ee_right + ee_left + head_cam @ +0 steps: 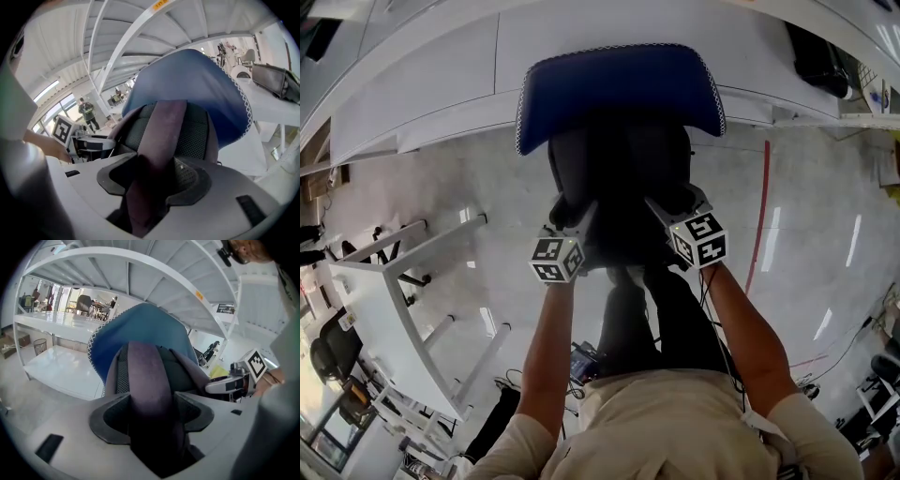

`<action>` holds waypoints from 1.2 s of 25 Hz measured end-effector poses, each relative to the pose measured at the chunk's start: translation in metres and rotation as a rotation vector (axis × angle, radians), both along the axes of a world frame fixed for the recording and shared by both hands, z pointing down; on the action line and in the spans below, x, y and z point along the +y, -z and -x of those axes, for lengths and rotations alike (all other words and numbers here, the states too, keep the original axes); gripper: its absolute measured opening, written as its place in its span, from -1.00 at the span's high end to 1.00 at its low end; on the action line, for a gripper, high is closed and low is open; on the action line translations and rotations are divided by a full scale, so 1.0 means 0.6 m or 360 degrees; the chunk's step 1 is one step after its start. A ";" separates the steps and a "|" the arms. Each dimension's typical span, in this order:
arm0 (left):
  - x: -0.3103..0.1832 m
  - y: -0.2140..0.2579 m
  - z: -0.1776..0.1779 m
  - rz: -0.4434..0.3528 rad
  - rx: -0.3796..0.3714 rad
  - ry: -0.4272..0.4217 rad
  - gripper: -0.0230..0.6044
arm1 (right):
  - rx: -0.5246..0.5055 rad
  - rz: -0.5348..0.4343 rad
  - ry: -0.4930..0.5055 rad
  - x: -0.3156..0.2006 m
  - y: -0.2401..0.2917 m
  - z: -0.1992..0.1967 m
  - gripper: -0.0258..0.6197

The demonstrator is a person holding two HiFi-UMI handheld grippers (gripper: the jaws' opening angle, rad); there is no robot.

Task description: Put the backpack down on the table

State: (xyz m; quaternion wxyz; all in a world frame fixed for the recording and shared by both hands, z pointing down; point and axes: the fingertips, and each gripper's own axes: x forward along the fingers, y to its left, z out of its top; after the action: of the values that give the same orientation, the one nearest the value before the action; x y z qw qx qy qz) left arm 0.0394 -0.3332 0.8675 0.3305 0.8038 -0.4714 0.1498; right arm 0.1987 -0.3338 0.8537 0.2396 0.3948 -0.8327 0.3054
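The backpack [619,98] stands upright before the person, its blue top seen over the white worktop [422,89]. The left hand-held gripper [574,217] and the right hand-held gripper [667,208] are both released, with a shoulder strap [145,380] lying loose between each one's jaws (likely only the pull-away remains). The backpack's base is hidden, so I cannot tell whether it rests on the worktop.

The backpack [619,94] is showing blue woven cloth over a dark mesh panel [192,131], its strap [145,380] looking matt and soft. The floor [797,244] is gleaming, smooth and glossy.
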 end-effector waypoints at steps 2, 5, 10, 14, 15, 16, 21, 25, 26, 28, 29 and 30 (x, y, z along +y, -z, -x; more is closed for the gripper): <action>0.009 0.020 -0.004 -0.0023 -0.0016 -0.0007 0.18 | 0.0039 -0.0091 0.0057 0.006 0.027 0.011 0.48; 0.018 0.071 -0.015 -0.0095 0.0009 -0.0001 0.50 | 0.0014 -0.0214 0.0119 0.006 0.082 0.038 0.71; 0.017 0.192 -0.025 -0.0303 0.0092 -0.0024 0.73 | -0.0022 -0.0469 0.0252 -0.009 0.208 0.079 0.73; 0.027 0.291 -0.020 -0.0454 0.0124 -0.0025 0.74 | -0.0093 -0.0590 0.0257 -0.019 0.306 0.090 0.73; 0.033 0.314 -0.018 -0.0485 0.0125 -0.0020 0.74 | -0.0110 -0.0608 0.0258 -0.018 0.328 0.093 0.73; 0.039 0.337 -0.015 -0.0513 0.0126 -0.0012 0.74 | -0.0123 -0.0626 0.0263 -0.017 0.349 0.097 0.73; 0.053 0.459 0.001 -0.0681 0.0128 0.0067 0.75 | -0.0185 -0.0677 0.0333 0.010 0.446 0.130 0.73; 0.092 0.504 0.040 -0.0664 0.0111 0.0218 0.75 | -0.0231 -0.0684 0.0477 0.064 0.502 0.173 0.73; 0.109 0.514 0.051 -0.0659 0.0103 0.0262 0.75 | -0.0235 -0.0688 0.0516 0.077 0.513 0.182 0.73; 0.145 0.539 0.066 -0.0664 0.0086 0.0339 0.75 | -0.0245 -0.0698 0.0599 0.099 0.534 0.201 0.73; 0.162 0.553 0.073 -0.0676 0.0083 0.0380 0.75 | -0.0251 -0.0706 0.0635 0.107 0.545 0.210 0.73; 0.178 0.567 0.080 -0.0694 0.0086 0.0427 0.75 | -0.0259 -0.0718 0.0670 0.113 0.556 0.219 0.73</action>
State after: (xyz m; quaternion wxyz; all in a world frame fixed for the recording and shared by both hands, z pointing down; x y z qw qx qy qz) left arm -0.0086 -0.2266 0.5273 0.1789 0.7899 -0.5861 -0.0221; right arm 0.0675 -0.2657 0.5201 0.1364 0.2313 -0.9593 0.0873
